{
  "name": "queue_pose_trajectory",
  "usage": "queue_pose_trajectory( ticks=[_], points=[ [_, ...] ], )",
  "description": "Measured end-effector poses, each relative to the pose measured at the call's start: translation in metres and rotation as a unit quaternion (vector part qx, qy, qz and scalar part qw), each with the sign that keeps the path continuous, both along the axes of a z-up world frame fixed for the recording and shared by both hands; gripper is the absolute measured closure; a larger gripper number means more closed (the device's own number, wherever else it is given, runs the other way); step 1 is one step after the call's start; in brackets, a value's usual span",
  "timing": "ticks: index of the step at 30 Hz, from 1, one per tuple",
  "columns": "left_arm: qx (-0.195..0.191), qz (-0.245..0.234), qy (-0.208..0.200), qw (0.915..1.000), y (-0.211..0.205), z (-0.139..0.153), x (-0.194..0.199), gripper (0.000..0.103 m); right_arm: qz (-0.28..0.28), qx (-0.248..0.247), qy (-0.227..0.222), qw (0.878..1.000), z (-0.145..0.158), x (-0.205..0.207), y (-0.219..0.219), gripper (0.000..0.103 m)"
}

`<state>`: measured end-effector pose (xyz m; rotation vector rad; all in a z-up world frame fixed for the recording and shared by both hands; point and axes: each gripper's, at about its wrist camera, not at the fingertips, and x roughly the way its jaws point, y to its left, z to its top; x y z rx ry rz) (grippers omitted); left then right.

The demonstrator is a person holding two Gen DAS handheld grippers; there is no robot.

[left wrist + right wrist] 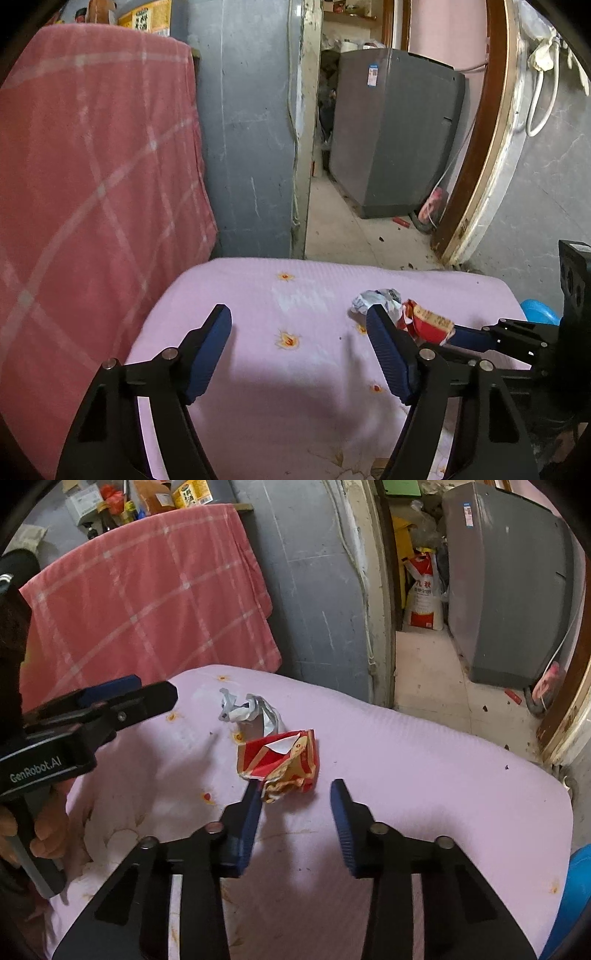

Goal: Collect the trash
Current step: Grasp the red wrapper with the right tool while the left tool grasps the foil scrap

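A crumpled red and yellow wrapper (282, 762) lies on the pink cloth-covered table (424, 760), with a crumpled silver-white wrapper (251, 710) just beyond it. My right gripper (295, 794) is open, low over the cloth, its left fingertip touching the red wrapper's near edge. My left gripper (299, 321) is open and empty over the cloth. In the left wrist view the silver wrapper (376, 299) and red wrapper (424, 325) lie just past its right finger, and the right gripper (517, 332) reaches in from the right. The left gripper (125, 698) also shows at the left of the right wrist view.
A pink checked blanket (92, 166) hangs behind the table on the left. A grey wall (251, 129) and an open doorway with a grey appliance (395, 129) lie beyond. A blue object (539, 312) sits off the table's right edge.
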<state>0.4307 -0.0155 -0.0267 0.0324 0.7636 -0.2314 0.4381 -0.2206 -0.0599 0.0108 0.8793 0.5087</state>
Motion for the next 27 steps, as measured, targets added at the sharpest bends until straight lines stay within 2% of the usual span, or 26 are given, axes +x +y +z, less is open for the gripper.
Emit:
queue_pose_trajectory(
  ticks=[3,11,14,17,19,21,22,24,27],
  points=[
    [-0.005,-0.009,0.006,0.9999,-0.003,-0.001,0.002,0.033,0.001,-0.002,-0.004,1.0,0.0,-0.001,-0.002,0.087],
    [-0.009,-0.043,0.032,0.9985,-0.028,-0.006,0.015,0.034,-0.015,0.004,-0.01,1.0,0.002,0.0,-0.023,0.089],
    [-0.006,-0.045,0.05,0.9977,-0.037,-0.012,0.026,0.047,-0.026,0.004,-0.017,1.0,0.005,-0.004,-0.034,0.089],
    [-0.01,-0.043,0.063,0.997,-0.044,-0.018,0.032,0.055,-0.034,0.003,-0.025,0.999,0.008,-0.008,-0.044,0.089],
    [-0.006,-0.043,0.069,0.9967,-0.048,-0.021,0.035,0.065,-0.039,0.002,-0.033,0.999,0.012,-0.013,-0.051,0.089],
    [-0.011,-0.048,0.08,0.9956,-0.052,-0.023,0.037,0.088,-0.044,0.003,-0.041,0.998,0.015,-0.018,-0.056,0.089],
    [-0.011,-0.046,0.084,0.9954,-0.053,-0.025,0.038,0.09,-0.048,0.006,-0.044,0.998,0.018,-0.021,-0.059,0.089],
    [-0.009,-0.041,0.084,0.9956,-0.055,-0.028,0.039,0.102,-0.055,0.01,-0.053,0.997,0.022,-0.027,-0.065,0.089],
    [-0.011,-0.034,0.086,0.9956,-0.055,-0.031,0.04,0.102,-0.065,0.016,-0.064,0.996,0.027,-0.038,-0.075,0.089]
  ],
)
